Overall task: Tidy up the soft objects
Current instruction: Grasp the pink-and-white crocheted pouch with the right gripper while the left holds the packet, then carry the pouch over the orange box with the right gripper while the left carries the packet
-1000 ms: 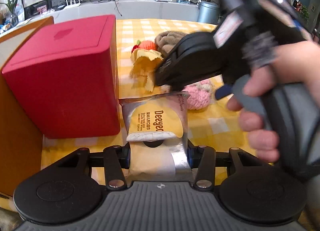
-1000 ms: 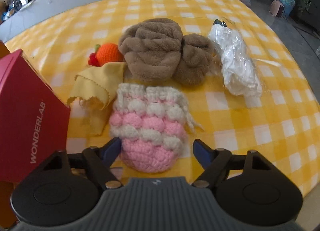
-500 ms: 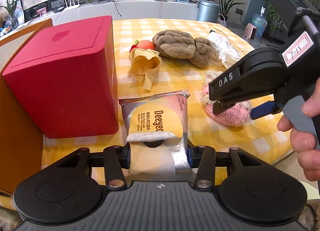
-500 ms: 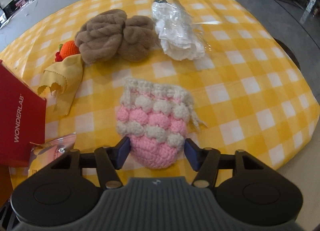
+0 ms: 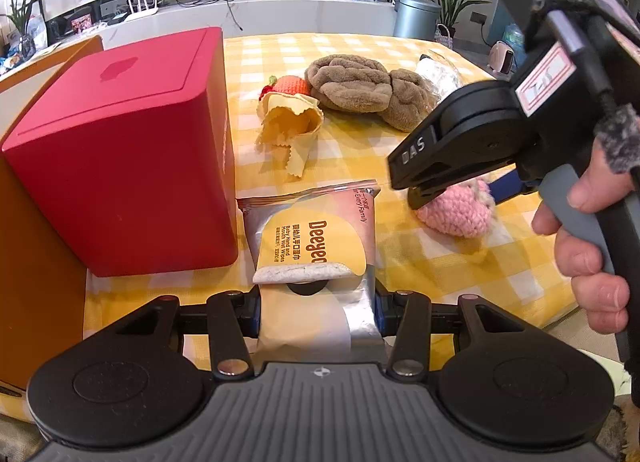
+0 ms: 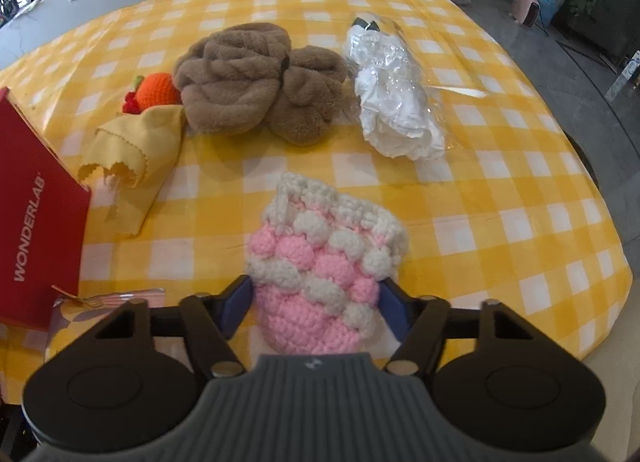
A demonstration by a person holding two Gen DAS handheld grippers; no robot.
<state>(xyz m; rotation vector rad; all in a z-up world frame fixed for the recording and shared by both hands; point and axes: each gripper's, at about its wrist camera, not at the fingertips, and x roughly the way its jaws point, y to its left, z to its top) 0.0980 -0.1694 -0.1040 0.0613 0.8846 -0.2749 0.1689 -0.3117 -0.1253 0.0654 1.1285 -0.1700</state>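
Both grippers hold something: our left gripper (image 5: 318, 312) clamps the wipes (image 5: 316, 246), while our right fingers (image 6: 236, 302), just closing, pinch the pouch (image 6: 324, 274) at six o'clock on the bench (image 6: 500, 190), ready for lifting.

The near end of the wet-wipes pack (image 5: 316, 246) is hidden behind the left tongs (image 5: 318, 308). The pink crochet pouch (image 6: 320, 274) is partly covered by the right tongs (image 6: 316, 304). The red box (image 6: 32, 222) is cut off at the picture's left edge.
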